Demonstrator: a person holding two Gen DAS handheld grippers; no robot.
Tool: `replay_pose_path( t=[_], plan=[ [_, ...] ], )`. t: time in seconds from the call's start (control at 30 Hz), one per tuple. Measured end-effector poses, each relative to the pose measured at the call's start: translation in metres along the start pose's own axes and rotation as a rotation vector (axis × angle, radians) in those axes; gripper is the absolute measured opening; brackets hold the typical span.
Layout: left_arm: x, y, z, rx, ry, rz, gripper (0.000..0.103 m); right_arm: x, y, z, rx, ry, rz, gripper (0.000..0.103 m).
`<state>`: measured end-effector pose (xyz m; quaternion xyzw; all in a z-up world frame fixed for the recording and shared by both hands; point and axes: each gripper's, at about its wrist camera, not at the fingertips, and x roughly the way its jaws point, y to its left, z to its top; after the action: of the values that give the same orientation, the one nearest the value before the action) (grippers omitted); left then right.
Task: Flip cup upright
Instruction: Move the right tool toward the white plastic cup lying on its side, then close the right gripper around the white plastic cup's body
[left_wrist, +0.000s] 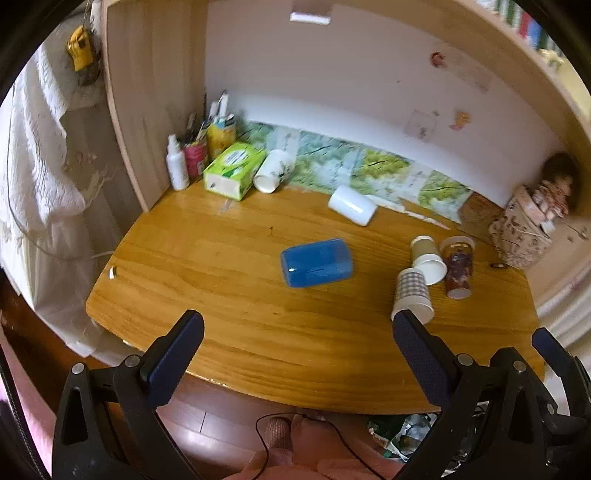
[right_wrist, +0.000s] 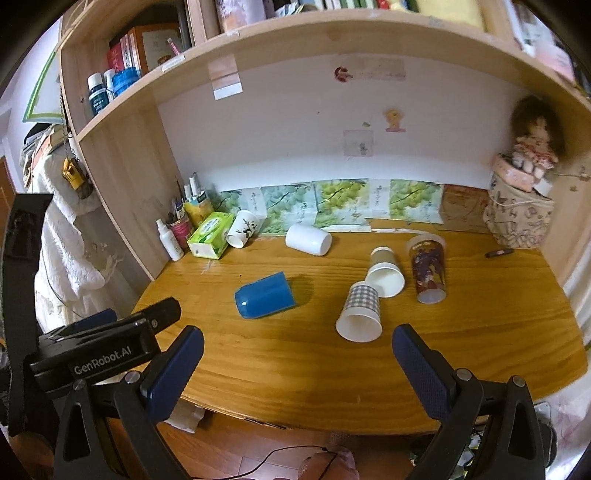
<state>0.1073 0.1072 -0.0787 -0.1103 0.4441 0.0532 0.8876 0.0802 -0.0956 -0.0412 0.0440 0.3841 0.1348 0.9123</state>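
Left wrist view: six cups lie tipped on the glossy wooden desk (left_wrist: 229, 258). The smooth blue plastic cup (left_wrist: 316, 262) is mid-desk on its side; right of it cluster three paper cups, one checked (left_wrist: 412, 295). The left gripper (left_wrist: 297, 341) hovers with its jaws spread wide, empty.

Right wrist view: the same six; behind the blue plastic cup (right_wrist: 264, 295) lies a white cylinder cup (right_wrist: 308, 239). The right gripper (right_wrist: 297, 354) is likewise agape, holding nothing.

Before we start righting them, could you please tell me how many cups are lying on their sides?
6: blue plastic cup mid-desk; checked paper cup, brown-banded paper cup and dark patterned cup right; plain white cup and panda-print cup behind.
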Motion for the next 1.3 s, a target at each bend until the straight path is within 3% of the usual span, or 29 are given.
replay_pose_path(
  t=[0.3,0.57,0.93,1.3],
  plan=[
    [0.039,-0.001,0.021,-0.124,0.11,0.054,0.101,0.054,-0.007,0.038,-0.068,0.093,0.106,0.102],
    [0.079,-0.002,0.04,-0.217,0.216,0.044,0.101,0.097,-0.014,0.07,-0.134,0.137,0.16,0.102],
    [0.127,-0.014,0.079,-0.256,0.264,0.062,0.101,0.172,-0.029,0.123,-0.227,0.179,0.203,0.102],
    [0.169,-0.008,0.106,-0.287,0.291,0.066,0.101,0.264,-0.042,0.156,-0.265,0.282,0.262,0.102]
  ],
)
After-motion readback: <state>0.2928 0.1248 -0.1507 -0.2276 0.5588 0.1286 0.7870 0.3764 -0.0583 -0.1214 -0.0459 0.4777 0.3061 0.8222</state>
